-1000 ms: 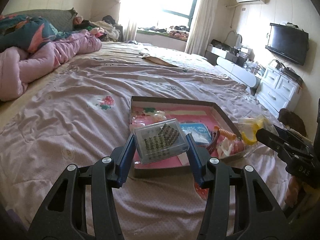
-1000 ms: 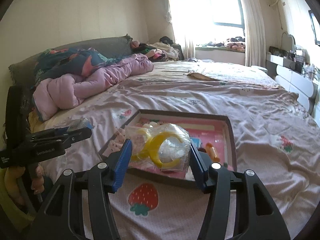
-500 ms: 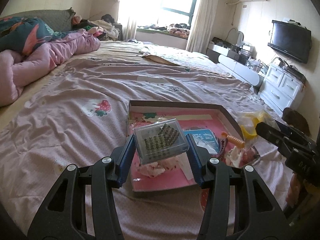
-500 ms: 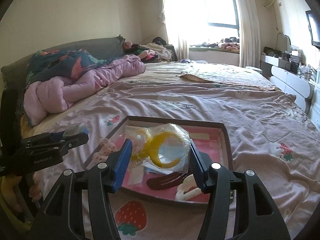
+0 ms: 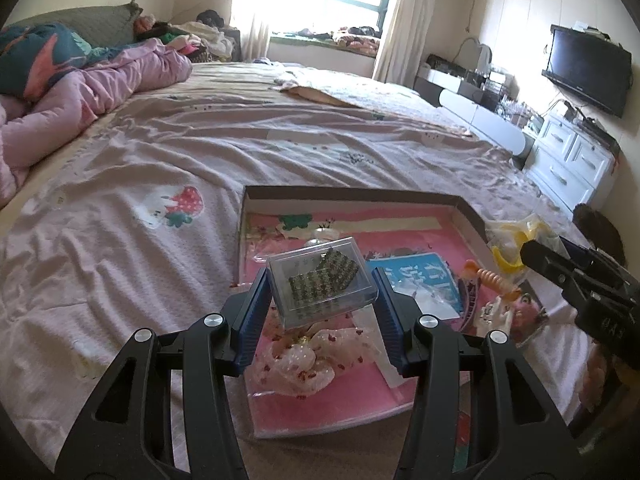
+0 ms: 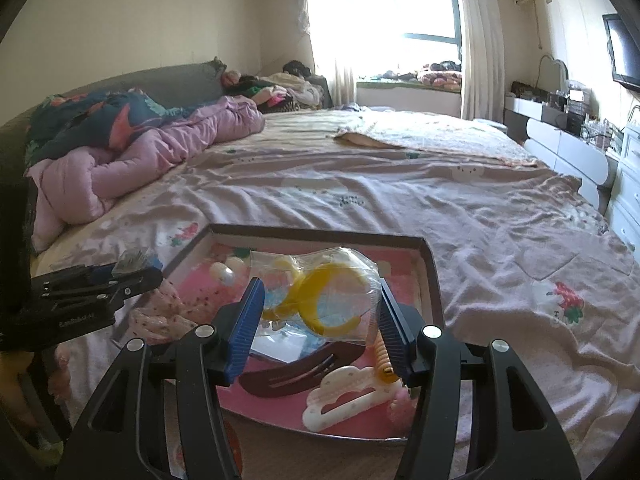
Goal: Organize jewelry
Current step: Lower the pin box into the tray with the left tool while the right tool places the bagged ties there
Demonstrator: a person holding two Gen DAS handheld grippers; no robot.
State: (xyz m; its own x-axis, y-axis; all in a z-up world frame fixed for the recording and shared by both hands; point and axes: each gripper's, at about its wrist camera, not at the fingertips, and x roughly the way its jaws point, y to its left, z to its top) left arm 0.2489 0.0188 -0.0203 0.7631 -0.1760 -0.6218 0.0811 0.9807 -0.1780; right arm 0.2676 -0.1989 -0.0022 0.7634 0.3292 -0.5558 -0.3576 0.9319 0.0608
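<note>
Over the pink-lined tray on the bed, the left tongs clamp a clear plastic case of small studs between their blue pads, the case tilted and lifted off the tray floor. Beside them, the right tongs grip a clear bag with a yellow ring above a brown hair clip, a white cloud clip and an orange spiral piece. Under the left tongs lies 1 dotted sheer scrunchie

Clear box of tiny studs, tilted, held above pink-lined tray; bagged yellow rings likewise aloft
</note>
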